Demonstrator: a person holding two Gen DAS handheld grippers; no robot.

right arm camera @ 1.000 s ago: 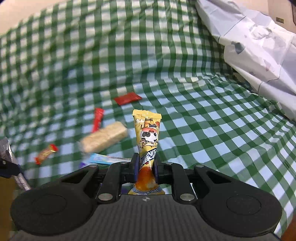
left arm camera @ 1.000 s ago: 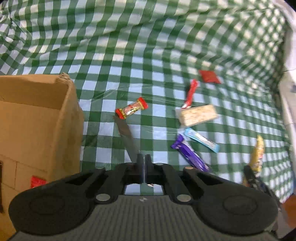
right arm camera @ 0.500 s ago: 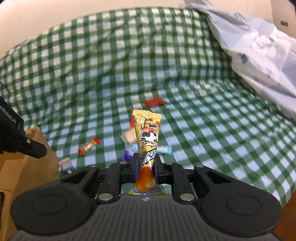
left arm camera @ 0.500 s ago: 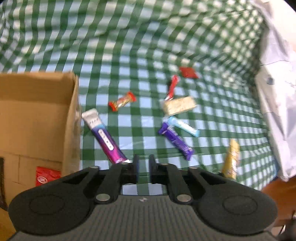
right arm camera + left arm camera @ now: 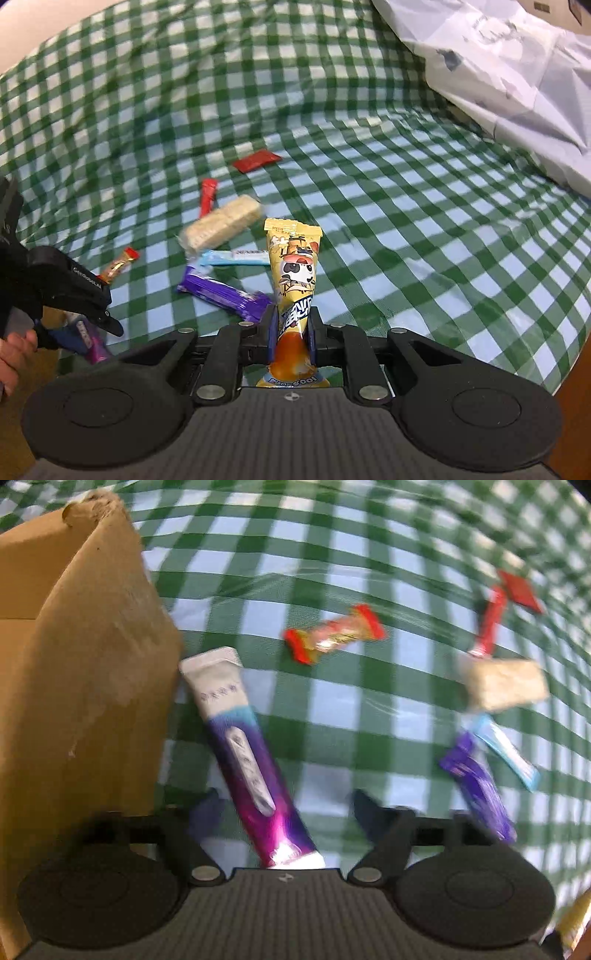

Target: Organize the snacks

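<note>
My left gripper (image 5: 286,808) is open, its jaws spread wide on either side of a white, purple and magenta snack stick (image 5: 245,757) that lies on the checked cloth next to the cardboard box (image 5: 81,686). My right gripper (image 5: 291,326) is shut on a yellow cartoon snack pack (image 5: 293,275), held upright above the cloth. The left gripper also shows at the left of the right wrist view (image 5: 62,291).
On the green checked cloth (image 5: 406,221) lie a red-ended candy (image 5: 334,633), a red stick (image 5: 489,622), a red sachet (image 5: 256,161), a beige cracker bar (image 5: 221,225), a light blue bar (image 5: 236,257) and a purple bar (image 5: 225,295). A white cloth (image 5: 498,74) lies at the right.
My left gripper has opened and let go of the purple and white stick, which now lies beside the box. The right gripper has come lower, still holding the yellow pack.
</note>
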